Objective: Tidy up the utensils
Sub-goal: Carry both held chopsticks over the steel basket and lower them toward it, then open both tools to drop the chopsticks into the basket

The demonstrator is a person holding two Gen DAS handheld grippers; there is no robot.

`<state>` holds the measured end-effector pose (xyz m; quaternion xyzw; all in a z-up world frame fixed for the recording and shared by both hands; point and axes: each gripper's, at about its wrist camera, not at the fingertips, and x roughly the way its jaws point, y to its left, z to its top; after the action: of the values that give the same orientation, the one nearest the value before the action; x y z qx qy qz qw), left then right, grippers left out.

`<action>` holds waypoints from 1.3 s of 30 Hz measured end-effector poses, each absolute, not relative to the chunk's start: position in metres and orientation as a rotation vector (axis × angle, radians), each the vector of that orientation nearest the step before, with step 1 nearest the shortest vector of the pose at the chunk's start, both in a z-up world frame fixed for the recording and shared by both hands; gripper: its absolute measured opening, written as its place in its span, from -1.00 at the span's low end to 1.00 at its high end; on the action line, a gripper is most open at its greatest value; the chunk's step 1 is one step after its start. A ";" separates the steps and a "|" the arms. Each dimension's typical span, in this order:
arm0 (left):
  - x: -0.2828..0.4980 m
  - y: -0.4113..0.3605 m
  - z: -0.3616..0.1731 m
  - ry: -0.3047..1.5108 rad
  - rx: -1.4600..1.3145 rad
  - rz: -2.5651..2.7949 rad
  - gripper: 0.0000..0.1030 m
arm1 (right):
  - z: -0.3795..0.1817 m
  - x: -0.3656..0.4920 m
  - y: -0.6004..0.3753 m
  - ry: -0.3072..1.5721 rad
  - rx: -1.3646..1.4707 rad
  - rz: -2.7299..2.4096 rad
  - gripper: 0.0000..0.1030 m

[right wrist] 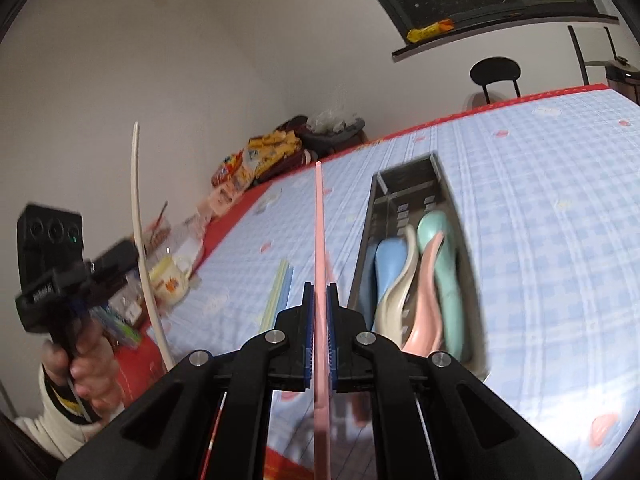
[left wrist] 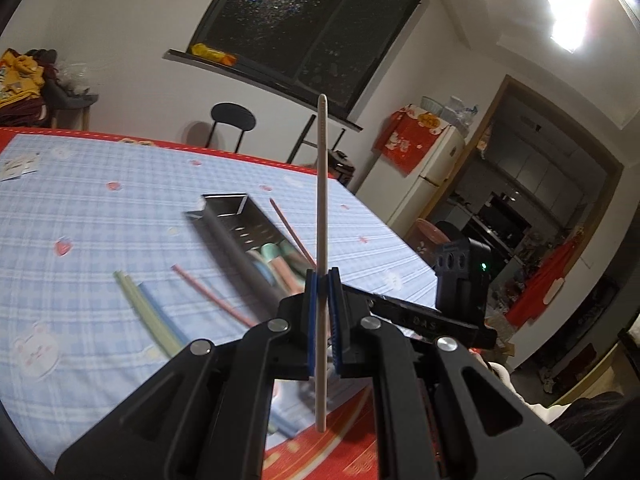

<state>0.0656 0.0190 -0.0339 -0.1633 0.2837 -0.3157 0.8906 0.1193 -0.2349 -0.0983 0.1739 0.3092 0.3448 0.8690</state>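
Note:
My left gripper (left wrist: 322, 276) is shut on a cream chopstick (left wrist: 322, 184) that stands upright above the table. My right gripper (right wrist: 320, 292) is shut on a pink chopstick (right wrist: 319, 232) that points forward and up, just left of a steel caddy (right wrist: 442, 178). In the caddy lie a blue spoon (right wrist: 386, 258), a cream spoon (right wrist: 402, 280), a pink spoon (right wrist: 426, 304) and a green spoon (right wrist: 440, 248). Loose on the blue checked cloth lie green chopsticks (left wrist: 136, 300), a blue chopstick (left wrist: 158, 306) and another pink chopstick (left wrist: 208, 294). A hand (right wrist: 90, 364) carries the left gripper at the far left of the right wrist view.
The table's red near edge (left wrist: 320, 444) runs under both grippers. At its left end stand a mug (right wrist: 170, 280) and snack bags (right wrist: 256, 160). A black chair (left wrist: 233, 118) is behind the table, and a white fridge (left wrist: 428, 172) stands at the right.

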 end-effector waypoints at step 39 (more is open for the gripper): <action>0.226 -0.050 -0.120 0.812 -0.542 -0.558 -0.74 | -0.120 0.209 -0.250 0.710 0.406 0.581 -0.86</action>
<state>0.2263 -0.0502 -0.1203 -0.2569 0.3848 -0.2644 0.8462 0.2094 -0.2498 -0.1198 0.1945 0.3404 0.2786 0.8767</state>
